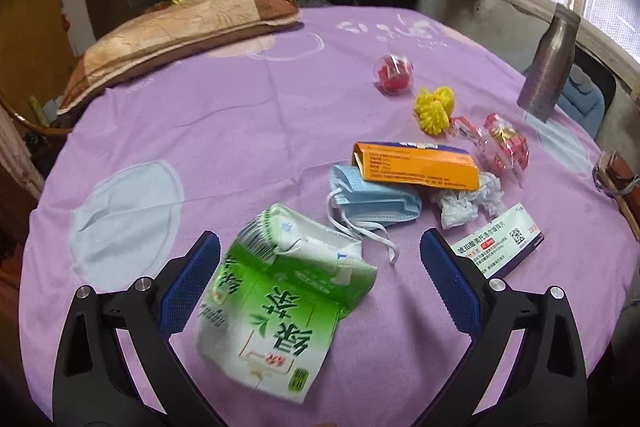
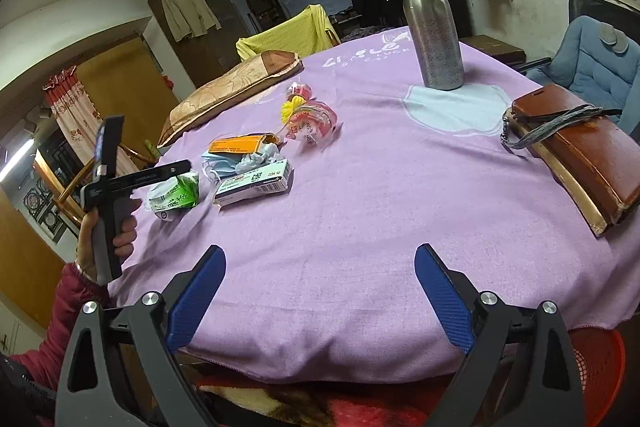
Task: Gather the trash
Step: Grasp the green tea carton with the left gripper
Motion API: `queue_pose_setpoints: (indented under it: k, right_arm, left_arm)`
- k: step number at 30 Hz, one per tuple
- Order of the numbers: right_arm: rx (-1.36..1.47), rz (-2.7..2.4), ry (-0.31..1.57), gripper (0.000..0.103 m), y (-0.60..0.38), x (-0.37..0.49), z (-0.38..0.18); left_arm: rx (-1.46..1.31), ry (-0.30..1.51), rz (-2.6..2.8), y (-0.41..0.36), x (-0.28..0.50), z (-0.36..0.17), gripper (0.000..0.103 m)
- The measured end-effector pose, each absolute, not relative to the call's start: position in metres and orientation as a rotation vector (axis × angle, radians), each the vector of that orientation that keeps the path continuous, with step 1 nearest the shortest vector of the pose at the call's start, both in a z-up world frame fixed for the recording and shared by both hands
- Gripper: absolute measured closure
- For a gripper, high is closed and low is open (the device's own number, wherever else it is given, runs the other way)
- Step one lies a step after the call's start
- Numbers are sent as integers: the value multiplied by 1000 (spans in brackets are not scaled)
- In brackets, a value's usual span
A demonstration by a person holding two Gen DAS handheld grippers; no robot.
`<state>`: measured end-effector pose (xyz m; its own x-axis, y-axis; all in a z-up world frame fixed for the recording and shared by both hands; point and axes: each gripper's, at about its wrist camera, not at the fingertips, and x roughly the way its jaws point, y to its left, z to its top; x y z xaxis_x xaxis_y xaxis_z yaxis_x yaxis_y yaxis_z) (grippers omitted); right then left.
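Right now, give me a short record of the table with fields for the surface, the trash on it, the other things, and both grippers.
Surface: purple cloth
Trash: green carton, blue mask, orange box, crumpled tissue, white box, candy wrappers
Other things: metal bottle, brown wallet, pillow
Left gripper: open, around the green carton, not closed on it
Right gripper: open, over bare cloth
Bin: red basket below the table edge

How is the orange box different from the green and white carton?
The orange box keeps its straight box shape; the green and white carton is squashed and crumpled. The orange box lies farther off, resting on the blue mask; the carton lies between the left gripper's open fingers. Both lie on the purple cloth.
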<state>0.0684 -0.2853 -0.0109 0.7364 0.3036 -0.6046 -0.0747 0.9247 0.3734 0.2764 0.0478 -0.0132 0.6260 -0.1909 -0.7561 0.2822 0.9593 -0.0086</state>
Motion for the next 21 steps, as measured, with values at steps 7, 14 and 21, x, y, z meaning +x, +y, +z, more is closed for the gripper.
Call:
queue_pose_setpoints:
  k: [7, 14, 21]
  right_arm:
    - [334, 220, 728, 9, -284, 72, -13]
    - [336, 237, 740, 9, -283, 78, -16]
    - [313, 241, 747, 9, -275, 79, -14]
  left_arm:
    - [304, 964, -200, 48, 283, -57, 5]
    - [65, 994, -158, 105, 282, -52, 6]
    - [135, 993, -157, 85, 300, -57, 6]
